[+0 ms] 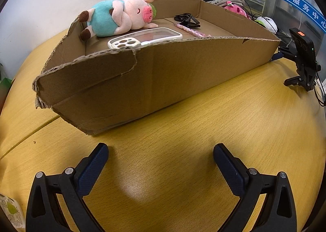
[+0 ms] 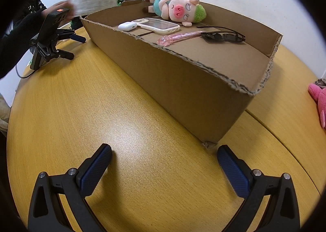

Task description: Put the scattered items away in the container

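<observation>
A shallow brown cardboard box [image 2: 183,81] with torn rims is sitting open on the bench. Inside it are lying a pink plush pig in a teal shirt [image 2: 175,8], a white-cased phone [image 2: 156,26], a white earbud case [image 2: 127,26], a translucent pink pen [image 2: 179,38] and black sunglasses [image 2: 222,36].

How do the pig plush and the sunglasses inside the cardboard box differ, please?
The pig plush is soft, bulky and colourful, pink with a teal outfit and green hat; the sunglasses are flat, thin and black. The pig plush lies on its side against the far wall, near the phone case; the sunglasses lie apart from it, towards the other end, beside the pink pen. Both rest inside the cardboard box, and neither is touched by a gripper.
</observation>
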{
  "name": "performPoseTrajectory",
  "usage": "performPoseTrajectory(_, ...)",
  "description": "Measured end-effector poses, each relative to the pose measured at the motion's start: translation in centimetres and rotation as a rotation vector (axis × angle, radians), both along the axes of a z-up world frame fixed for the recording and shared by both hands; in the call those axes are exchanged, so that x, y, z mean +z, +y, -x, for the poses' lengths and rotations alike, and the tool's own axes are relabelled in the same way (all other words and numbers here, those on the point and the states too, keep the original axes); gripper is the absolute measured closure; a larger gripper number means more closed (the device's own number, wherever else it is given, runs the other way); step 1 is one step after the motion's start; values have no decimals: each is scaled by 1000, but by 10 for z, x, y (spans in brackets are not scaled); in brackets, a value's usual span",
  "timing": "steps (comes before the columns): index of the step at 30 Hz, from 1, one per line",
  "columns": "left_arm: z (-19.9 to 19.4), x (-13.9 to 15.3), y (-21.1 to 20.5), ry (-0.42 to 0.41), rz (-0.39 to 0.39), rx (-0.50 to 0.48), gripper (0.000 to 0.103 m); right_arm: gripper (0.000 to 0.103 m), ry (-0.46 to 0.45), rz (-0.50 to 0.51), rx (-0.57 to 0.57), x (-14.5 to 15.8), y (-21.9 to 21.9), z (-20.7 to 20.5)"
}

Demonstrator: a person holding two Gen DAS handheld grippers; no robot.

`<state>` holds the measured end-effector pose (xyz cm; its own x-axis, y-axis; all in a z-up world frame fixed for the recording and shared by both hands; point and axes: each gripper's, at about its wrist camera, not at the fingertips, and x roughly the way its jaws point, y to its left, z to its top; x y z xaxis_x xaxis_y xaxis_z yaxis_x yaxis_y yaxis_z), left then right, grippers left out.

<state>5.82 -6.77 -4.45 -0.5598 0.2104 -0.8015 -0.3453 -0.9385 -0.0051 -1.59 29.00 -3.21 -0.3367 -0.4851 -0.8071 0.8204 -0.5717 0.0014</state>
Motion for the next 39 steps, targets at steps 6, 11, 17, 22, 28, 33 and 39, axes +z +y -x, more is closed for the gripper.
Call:
performPoseTrajectory(6,0,0,0,0,1,1,0,0,0,-1,0,0,0,1)
performPoseTrajectory(11,-2,-1,1,0,2,1,0,0,2,-2,-7,0,0,1)
performPoseTrajectory(17,5,-2,-4,-4,-1,1,0,0,-3,0,-134,0,12,14)
performPoseTrajectory(22,5,-3,-4,-4,0,2,0,0,-3,-3,-134,0,12,16)
performPoseTrajectory(28,7,-4,-6,-5,0,2,0,0,-3,-2,-134,0,14,17)
performPoseTrajectory(33,8,-5,-7,-6,0,2,0,0,-3,-2,-134,0,16,16)
performPoseTrajectory(39,8,-5,-7,-6,1,3,0,0,-3,-2,-134,0,16,16)
